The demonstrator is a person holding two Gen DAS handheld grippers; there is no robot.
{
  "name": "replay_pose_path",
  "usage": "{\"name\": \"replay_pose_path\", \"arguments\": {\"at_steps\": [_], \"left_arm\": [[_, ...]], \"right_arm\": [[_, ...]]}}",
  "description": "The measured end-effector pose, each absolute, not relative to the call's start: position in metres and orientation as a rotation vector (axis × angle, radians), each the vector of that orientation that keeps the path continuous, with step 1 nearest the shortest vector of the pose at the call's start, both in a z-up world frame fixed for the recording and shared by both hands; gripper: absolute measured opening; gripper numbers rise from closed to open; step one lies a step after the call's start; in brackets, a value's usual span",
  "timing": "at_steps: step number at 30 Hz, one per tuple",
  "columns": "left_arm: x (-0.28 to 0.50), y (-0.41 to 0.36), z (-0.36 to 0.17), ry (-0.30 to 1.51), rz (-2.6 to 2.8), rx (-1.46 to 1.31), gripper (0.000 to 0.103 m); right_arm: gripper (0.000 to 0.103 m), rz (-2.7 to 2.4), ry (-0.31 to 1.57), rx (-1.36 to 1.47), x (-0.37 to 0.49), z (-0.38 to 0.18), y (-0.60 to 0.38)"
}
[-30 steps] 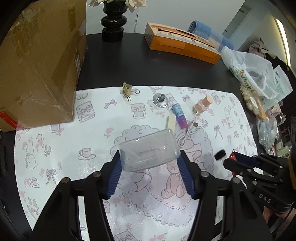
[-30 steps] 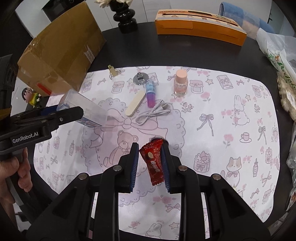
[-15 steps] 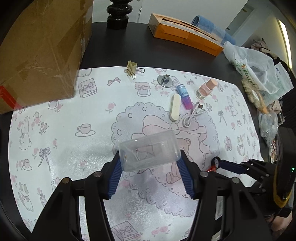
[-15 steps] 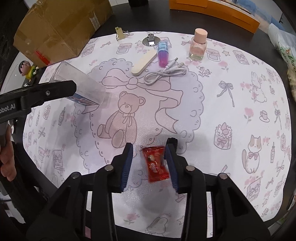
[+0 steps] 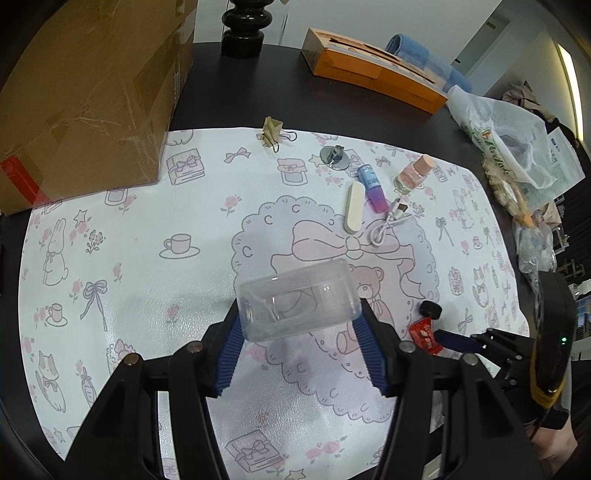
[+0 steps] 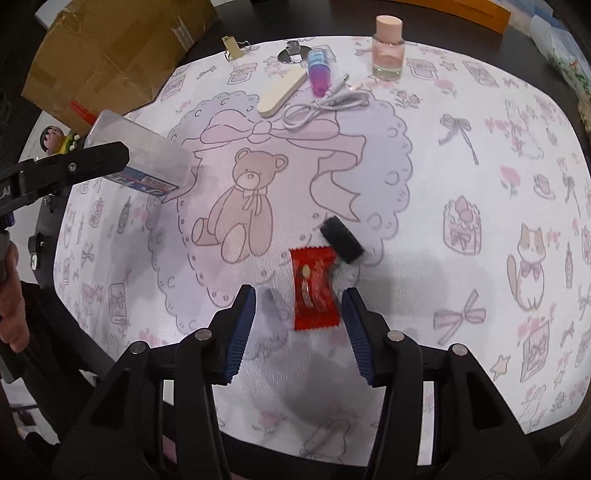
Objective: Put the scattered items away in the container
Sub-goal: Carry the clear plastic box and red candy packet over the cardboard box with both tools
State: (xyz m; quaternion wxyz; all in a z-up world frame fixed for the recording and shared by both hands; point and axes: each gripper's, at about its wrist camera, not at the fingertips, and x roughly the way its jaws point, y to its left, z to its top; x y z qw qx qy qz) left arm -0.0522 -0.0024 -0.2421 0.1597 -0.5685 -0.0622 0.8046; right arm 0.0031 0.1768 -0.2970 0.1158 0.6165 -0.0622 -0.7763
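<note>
My left gripper is shut on a clear plastic container, held above the patterned mat; the same container shows at the left of the right wrist view. My right gripper stands open, and a red candy packet lies flat on the mat between its fingers, touching neither. A small black cylinder rests just beyond the packet. Farther back lie a nail file, a purple tube, a white cable, a pink bottle, a binder clip and a metal disc.
A cardboard box stands at the back left, partly on the mat. An orange box, a black vase base and plastic bags sit on the dark table behind and to the right. A small figurine stands by the left mat edge.
My right gripper has opened and the red candy packet has dropped from it onto the mat. Both grippers have drawn back toward the near edge; the left still holds the container.
</note>
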Motion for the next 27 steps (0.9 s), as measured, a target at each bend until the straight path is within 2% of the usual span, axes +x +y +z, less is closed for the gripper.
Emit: {"name": "replay_pose_path", "arguments": {"at_steps": [2,3,17,27], "left_arm": [[-0.052,-0.002,-0.241,-0.176,2.3,-1.622,0.056],[-0.052,-0.002,-0.24,-0.177,2.302,-1.619,0.056],[-0.049,0.004,-0.218,-0.179,2.321,-1.576,0.056],[-0.064,-0.006,-0.164,-0.178,2.389,-1.482,0.056]], "right_arm": [[0.032,-2.295,-0.073,1.826,0.0,-0.296,0.17],[0.017,-2.292,-0.042,1.834,-0.001,-0.296,0.168],[0.015,-2.347,-0.105,1.736,-0.009,-0.244,0.168],[0.015,-2.431,-0.098,1.603,-0.037,-0.184,0.158]]}}
